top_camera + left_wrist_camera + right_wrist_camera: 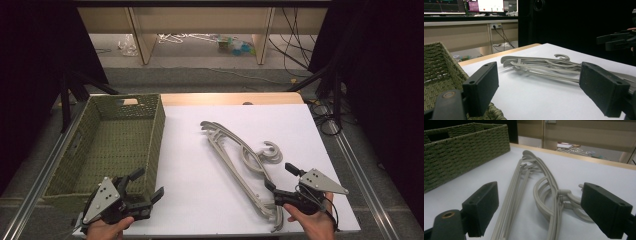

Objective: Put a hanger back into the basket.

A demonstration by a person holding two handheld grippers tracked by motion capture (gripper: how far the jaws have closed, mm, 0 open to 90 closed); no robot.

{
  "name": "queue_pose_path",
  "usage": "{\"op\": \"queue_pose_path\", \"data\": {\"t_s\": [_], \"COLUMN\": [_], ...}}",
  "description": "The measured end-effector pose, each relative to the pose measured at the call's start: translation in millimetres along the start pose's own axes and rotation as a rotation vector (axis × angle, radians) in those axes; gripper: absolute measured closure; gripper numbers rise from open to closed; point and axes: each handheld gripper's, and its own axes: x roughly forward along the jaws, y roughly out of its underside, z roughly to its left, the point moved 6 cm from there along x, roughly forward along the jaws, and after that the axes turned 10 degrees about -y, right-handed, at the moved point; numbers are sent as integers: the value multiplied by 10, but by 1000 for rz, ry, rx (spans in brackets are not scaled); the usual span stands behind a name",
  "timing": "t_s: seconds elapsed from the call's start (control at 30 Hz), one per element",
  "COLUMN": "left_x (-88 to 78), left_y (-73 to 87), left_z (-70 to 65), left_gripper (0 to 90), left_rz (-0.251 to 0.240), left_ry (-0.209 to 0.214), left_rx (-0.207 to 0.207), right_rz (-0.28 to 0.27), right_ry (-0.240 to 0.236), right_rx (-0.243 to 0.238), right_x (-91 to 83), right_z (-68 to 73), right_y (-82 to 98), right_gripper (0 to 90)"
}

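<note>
High view: both grippers, left [145, 185] and right [280, 177], gape empty; grey hangers [240, 156] lie beside a green basket [159, 131].

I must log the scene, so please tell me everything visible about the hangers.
The hangers are a stack of pale grey ones, plastic by the look, lying flat on the white table. Their curved arms overlap; the hooks curl to the right. They run diagonally, right of the basket. The open right tool hovers over the near end.

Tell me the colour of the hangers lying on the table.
Pale grey-beige hangers, clearest in the right gripper view.
</note>
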Motion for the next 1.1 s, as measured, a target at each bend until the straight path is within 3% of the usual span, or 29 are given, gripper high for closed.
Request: {"op": "queue_pose_path", "data": {"t_s": [0.37, 0.4, 0.47, 0.63, 0.67, 0.73, 0.77, 0.83, 0.93, 1.1], "left_x": [0, -1, 0, -1, 1, 4, 5, 5, 1, 3], "left_y": [2, 3, 2, 4, 4, 5, 7, 10, 7, 9], "left_z": [-3, -7, -5, -6, -4, -4, -5, -7, -11, -9], "left_gripper": [159, 159, 159, 159, 160, 160, 160, 160, 161, 161], "left_rz": [3, 4, 4, 5, 5, 5, 6, 8, 7, 8], "left_ry": [1, 1, 1, -1, 0, 0, 1, 1, 1, 0], "left_rx": [1, -3, 0, 0, 2, 1, 0, 0, 1, -1], "right_rz": [50, 100, 115, 221, 271, 290, 336, 353, 429, 525], "right_ry": [12, 19, 20, 30, 39, 39, 43, 42, 7, 0], "right_rx": [16, 14, 17, 32, 34, 39, 28, 34, 24, 72], "right_x": [43, 56, 70, 147, 162, 168, 203, 218, 326, 453], "right_z": [-48, -70, -81, -217, -263, -271, -317, -321, -337, -364], "right_y": [52, 79, 88, 147, 176, 189, 229, 247, 311, 364], "right_gripper": [171, 185, 190, 241, 260, 263, 276, 293, 348, 438]}}
